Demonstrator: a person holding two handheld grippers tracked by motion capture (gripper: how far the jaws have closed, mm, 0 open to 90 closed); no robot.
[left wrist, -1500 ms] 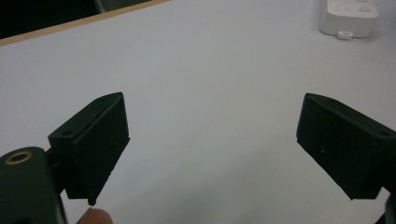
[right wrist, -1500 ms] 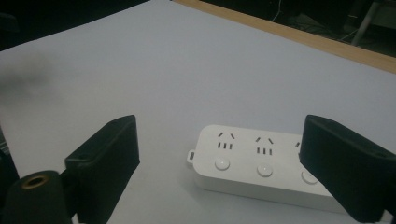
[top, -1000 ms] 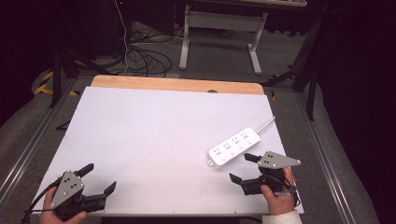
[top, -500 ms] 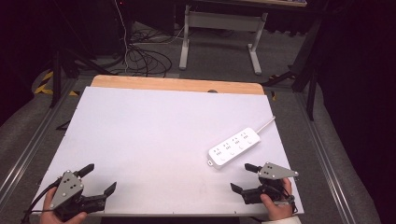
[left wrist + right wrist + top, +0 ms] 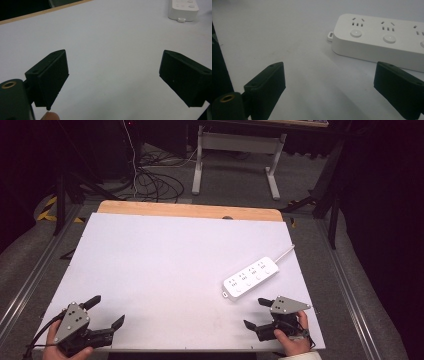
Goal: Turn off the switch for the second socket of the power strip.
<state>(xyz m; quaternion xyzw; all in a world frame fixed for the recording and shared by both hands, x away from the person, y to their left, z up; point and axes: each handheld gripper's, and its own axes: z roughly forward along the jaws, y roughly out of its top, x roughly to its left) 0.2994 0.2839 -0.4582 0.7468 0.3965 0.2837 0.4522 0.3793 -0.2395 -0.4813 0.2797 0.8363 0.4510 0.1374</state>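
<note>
- The power strip (image 5: 251,277) lay on the right half of the white table (image 5: 165,265), set at a slant, its near end toward the person and its far end toward the table's right edge
- A thin white cord (image 5: 286,252) ran from its far end up toward the right edge of the table
- The right gripper (image 5: 261,313) sat just on the near side of the strip, close to it but not touching, held in the right hand (image 5: 292,340) at the table's near edge; its jaws stood wide apart with nothing between them
- In the right gripper view the strip (image 5: 384,40) lay just past the right-hand jaw, with bare table between the two jaws
- The left gripper (image 5: 106,312) rested at the near left corner of the table, well apart from the strip, held in the left hand (image 5: 62,347); its jaws were likewise spread wide and held nothing
- In the left gripper view the strip's near end (image 5: 183,8) showed far off at the top right, with bare table between it and the jaws, and a fingertip (image 5: 49,116) showed at the bottom edge
- Nothing lay between either gripper and the strip
- A bare wooden strip (image 5: 190,211) ran along the table's far edge
- Beyond the table, on the grey floor, stood a metal frame with legs (image 5: 235,157) and a tangle of dark cables (image 5: 150,177)
- The strip was white with rounded ends, a row of sockets on top, each with a round button beside it, and a small tab (image 5: 330,36) at its near end
</note>
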